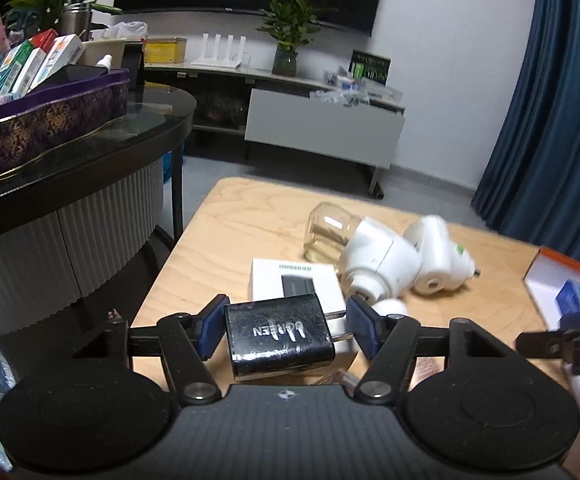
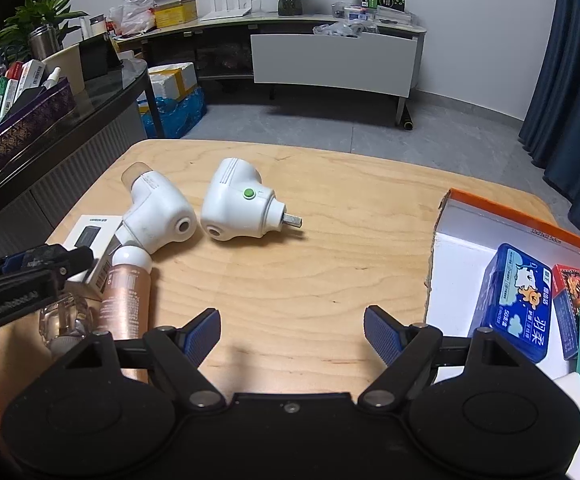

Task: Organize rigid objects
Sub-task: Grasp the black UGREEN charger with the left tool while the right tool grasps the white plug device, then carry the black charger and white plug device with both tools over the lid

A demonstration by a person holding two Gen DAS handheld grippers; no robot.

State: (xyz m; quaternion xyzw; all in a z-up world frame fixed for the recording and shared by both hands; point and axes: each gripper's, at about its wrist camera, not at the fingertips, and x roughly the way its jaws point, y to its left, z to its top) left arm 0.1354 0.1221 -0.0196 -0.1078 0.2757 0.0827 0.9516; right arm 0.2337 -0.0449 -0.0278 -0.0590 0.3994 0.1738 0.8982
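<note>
My left gripper (image 1: 286, 330) is shut on a black UGREEN charger (image 1: 280, 334), held just above the wooden table (image 1: 230, 220); its pads press the charger's left face and its prongs. Beyond it lie a white charger box (image 1: 294, 280) and two white plug-in vaporizers (image 1: 382, 256), one with a clear bottle. My right gripper (image 2: 292, 334) is open and empty above the table's front. In the right wrist view the vaporizers (image 2: 238, 204) lie ahead, with a copper tube (image 2: 124, 300) and a glass bottle (image 2: 64, 320) at left. The left gripper (image 2: 30, 268) shows there too.
An orange-rimmed white box (image 2: 470, 216) at the right holds a blue tin (image 2: 518, 304) and small cartons. A dark round table (image 1: 90, 152) with a purple tray of boxes (image 1: 50, 116) stands to the left. A TV stand (image 2: 330, 60) and blue curtain are behind.
</note>
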